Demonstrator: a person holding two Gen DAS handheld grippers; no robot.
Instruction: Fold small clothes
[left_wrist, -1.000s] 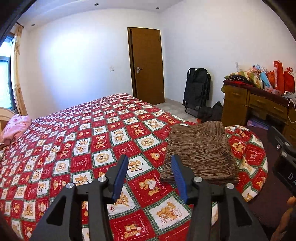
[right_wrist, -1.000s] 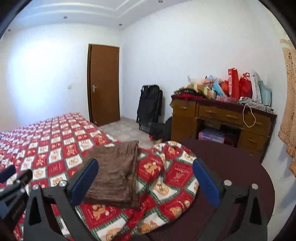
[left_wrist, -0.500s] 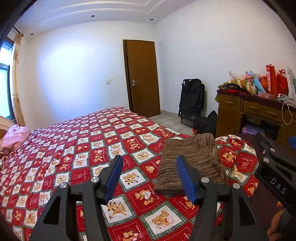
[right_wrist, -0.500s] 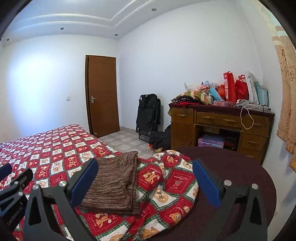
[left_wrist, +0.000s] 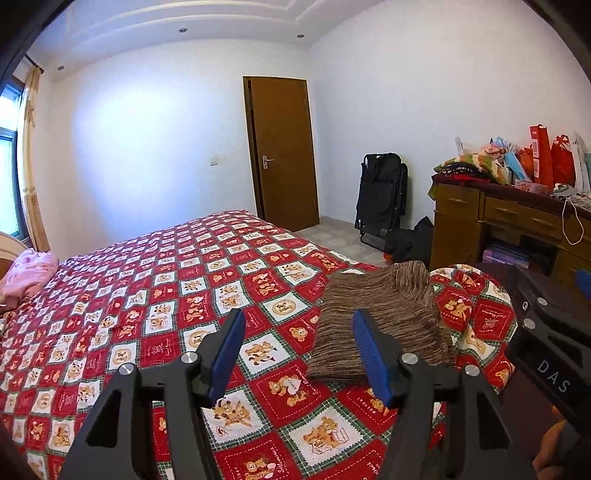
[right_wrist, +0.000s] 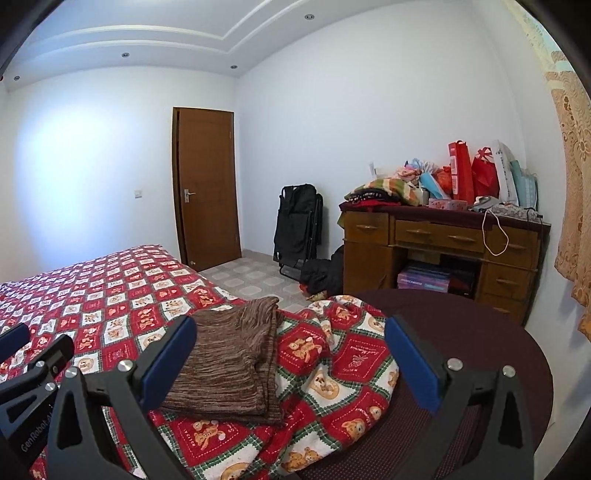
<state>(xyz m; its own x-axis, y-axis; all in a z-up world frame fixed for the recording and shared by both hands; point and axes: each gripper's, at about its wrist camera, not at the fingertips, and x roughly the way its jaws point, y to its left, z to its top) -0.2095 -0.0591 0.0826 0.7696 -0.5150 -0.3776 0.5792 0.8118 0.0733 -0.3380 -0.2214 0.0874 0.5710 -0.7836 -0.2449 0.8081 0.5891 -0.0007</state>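
Folded garment (right_wrist: 229, 362) on bed (right_wrist: 110, 291) corner, desk (right_wrist: 439, 243) behind right

Brown garment (left_wrist: 384, 317): coarse ribbed knit, matt, streaky.
Bedspread (left_wrist: 155, 295): printed cotton-like cloth, matt, lightly creased.
Desk (right_wrist: 443, 240): varnished wood, faint sheen.
Door (left_wrist: 282, 151): smooth brown wood, metal handle.
Left gripper (left_wrist: 299, 356): matt black plastic frame, blue rubbery pads, shiny metal bolts.
Right gripper (right_wrist: 290, 362): same build.
Gift bags (right_wrist: 476, 173): glossy paper.
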